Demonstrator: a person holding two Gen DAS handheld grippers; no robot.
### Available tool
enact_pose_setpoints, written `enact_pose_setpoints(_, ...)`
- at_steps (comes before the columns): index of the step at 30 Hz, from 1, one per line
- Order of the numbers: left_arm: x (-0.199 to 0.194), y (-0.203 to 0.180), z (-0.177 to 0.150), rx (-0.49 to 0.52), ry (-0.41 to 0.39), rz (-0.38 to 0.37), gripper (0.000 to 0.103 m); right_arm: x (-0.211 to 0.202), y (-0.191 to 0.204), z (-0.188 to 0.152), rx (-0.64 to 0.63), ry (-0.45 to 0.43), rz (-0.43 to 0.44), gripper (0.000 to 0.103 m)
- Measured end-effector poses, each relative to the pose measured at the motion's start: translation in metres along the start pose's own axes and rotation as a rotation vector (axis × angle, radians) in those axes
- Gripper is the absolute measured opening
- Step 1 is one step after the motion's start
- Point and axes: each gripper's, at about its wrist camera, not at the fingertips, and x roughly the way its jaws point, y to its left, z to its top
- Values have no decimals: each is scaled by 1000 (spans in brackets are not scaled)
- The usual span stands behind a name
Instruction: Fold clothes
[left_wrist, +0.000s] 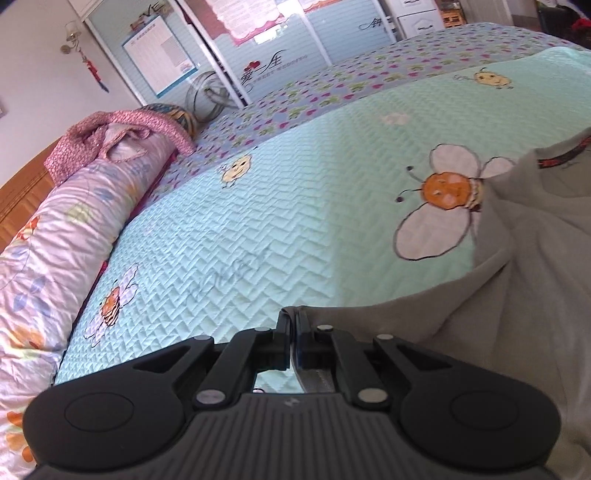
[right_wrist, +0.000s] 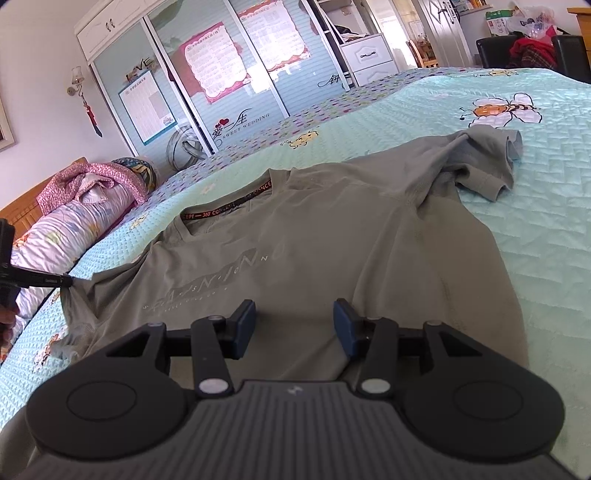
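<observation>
Cloth edge of the grey T-shirt (right_wrist: 314, 236) sits pinched in the left claw (left_wrist: 291, 317); the right claw (right_wrist: 293, 314) hangs wide above its front. Shirt lies face-up on the bed cover (right_wrist: 535, 229), sleeves apparently unfolded, so folding has barely begun

T-shirt (right_wrist: 332, 236) lies flat on bed (right_wrist: 535, 221), collar toward wardrobe (right_wrist: 207, 74). Rolled quilt (right_wrist: 70, 229) at bed's left edge, against headboard (right_wrist: 22, 206). Left gripper (right_wrist: 68, 282) at shirt's left sleeve; right gripper (right_wrist: 293, 325) over hem.
</observation>
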Motion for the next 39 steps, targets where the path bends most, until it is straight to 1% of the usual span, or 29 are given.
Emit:
enact_pose_setpoints(3, 11, 3, -4, -2, 44, 8, 3, 0, -2, 0, 14, -2, 8, 49)
enact_pose_setpoints(4, 15, 5, -8, -23, 74, 5, 7, 0, -3, 0, 17, -3, 11, 49)
enact_pose_setpoints(6, 23, 15, -15, -79, 136, -9, 8, 1, -3, 1, 23, -3, 14, 49)
enact_pose_setpoints(7, 24, 20, -19, -110, 161, -17, 10, 0, -4, 0, 26, -4, 16, 49)
enact_pose_setpoints(8, 25, 26, -23, -141, 180, -26, 18, 0, -4, 0, 29, -4, 18, 49)
enact_pose_setpoints(9, 24, 32, -26, -167, 188, -30, 22, 0, -5, 0, 32, -5, 21, 49)
enact_pose_setpoints(10, 19, 39, -28, -203, 175, -30, 29, 0, -5, 0, 36, -5, 23, 49)
enact_pose_setpoints(11, 15, 47, -30, -238, 162, -29, 31, 0, -6, 1, 38, -6, 24, 49)
enact_pose_setpoints(14, 0, 70, -32, -375, 112, -44, 33, 0, -7, 1, 42, -7, 29, 49)
enact_pose_setpoints(16, -14, 75, -26, -431, 38, -112, 33, 0, -7, 2, 45, -7, 31, 49)
enact_pose_setpoints(18, -22, 57, -9, -366, -30, -229, 35, 0, -8, 2, 48, -9, 33, 49)
enact_pose_setpoints(20, -25, 24, 8, -232, -67, -306, 42, 0, -9, 2, 56, -10, 38, 49)
enact_pose_setpoints(22, -20, -9, 21, -125, -88, -362, 43, 0, -10, 2, 66, -12, 44, 49)
enact_pose_setpoints(23, -15, -23, 26, -88, -90, -396, 43, 0, -11, 2, 73, -13, 49, 49)
enact_pose_setpoints(26, 7, -45, 36, -71, -75, -418, 43, -1, -15, 2, 92, -16, 62, 49)
enact_pose_setpoints(31, 35, -41, 36, -124, -63, -474, 42, -1, -16, 1, 99, -19, 68, 49)
enact_pose_setpoints(37, 42, -53, 36, -68, -53, -515, 42, -1, -18, 2, 107, -23, 74, 49)
enact_pose_setpoints(39, 46, -57, 37, -60, -44, -521, 37, -1, -18, 2, 110, -24, 76, 49)
